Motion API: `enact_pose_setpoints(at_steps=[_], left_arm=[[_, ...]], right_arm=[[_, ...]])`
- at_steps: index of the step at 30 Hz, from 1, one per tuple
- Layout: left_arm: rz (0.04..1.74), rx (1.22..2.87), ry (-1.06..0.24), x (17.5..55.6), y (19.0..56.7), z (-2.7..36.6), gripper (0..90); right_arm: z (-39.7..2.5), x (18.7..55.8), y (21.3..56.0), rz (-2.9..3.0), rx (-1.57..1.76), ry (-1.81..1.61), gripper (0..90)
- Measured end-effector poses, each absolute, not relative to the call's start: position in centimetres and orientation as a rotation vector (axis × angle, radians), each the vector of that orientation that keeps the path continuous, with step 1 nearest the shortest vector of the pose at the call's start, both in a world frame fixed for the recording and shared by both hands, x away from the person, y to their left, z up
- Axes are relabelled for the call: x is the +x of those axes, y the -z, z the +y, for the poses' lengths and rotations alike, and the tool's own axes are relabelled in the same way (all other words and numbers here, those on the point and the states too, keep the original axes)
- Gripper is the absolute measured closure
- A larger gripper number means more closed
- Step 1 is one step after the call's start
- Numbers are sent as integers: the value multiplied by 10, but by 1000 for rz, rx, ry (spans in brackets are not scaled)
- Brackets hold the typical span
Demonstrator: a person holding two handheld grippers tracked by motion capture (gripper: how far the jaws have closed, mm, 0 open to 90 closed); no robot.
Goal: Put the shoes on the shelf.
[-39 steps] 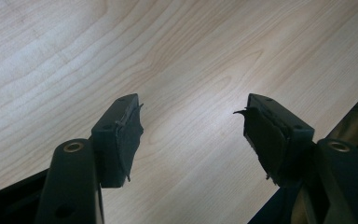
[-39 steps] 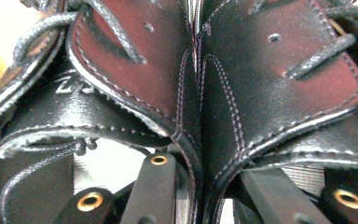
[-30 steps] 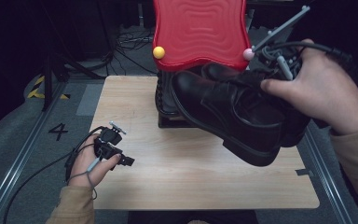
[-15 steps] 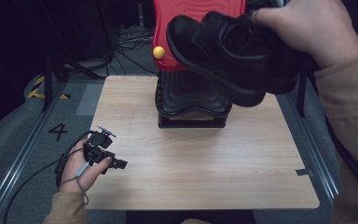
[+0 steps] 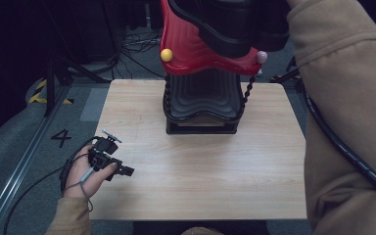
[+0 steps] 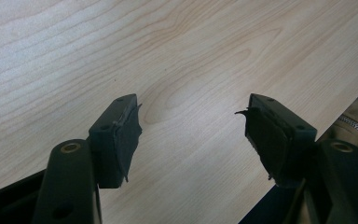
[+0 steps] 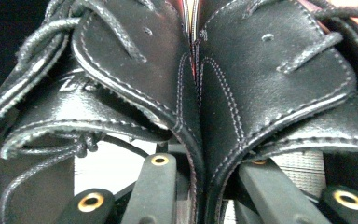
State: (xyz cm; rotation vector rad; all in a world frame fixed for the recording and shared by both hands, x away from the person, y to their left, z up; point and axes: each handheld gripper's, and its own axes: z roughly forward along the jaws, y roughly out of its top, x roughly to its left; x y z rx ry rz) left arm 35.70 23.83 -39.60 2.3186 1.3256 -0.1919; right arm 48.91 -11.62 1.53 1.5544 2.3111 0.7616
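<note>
Black shoes [image 7: 186, 93] lifted high above the red rack [image 5: 191, 49]

My right gripper [image 7: 200, 186] pinches their inner sides together; my left gripper [image 6: 193, 135] rests released over the wooden table [image 5: 200, 171].

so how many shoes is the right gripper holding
2: a pair of black shoes pinched side by side in the right gripper, left shoe and right shoe, lifted above the red rack.

Lab: floor cables [image 5: 132, 46], hazard tape [image 5: 41, 93]
</note>
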Motion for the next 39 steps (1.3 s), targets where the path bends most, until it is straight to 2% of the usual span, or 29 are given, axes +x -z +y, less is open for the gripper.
enact_pose_setpoints(at_steps=[20,39], left_arm=[[1327,2285,185,360,397,247,368],[1315,2278,189,357,397,250,366]], right_arm=[[-100,555,0,2050,1628,-819,815],[-83,568,36,1960,1662,-841,793]])
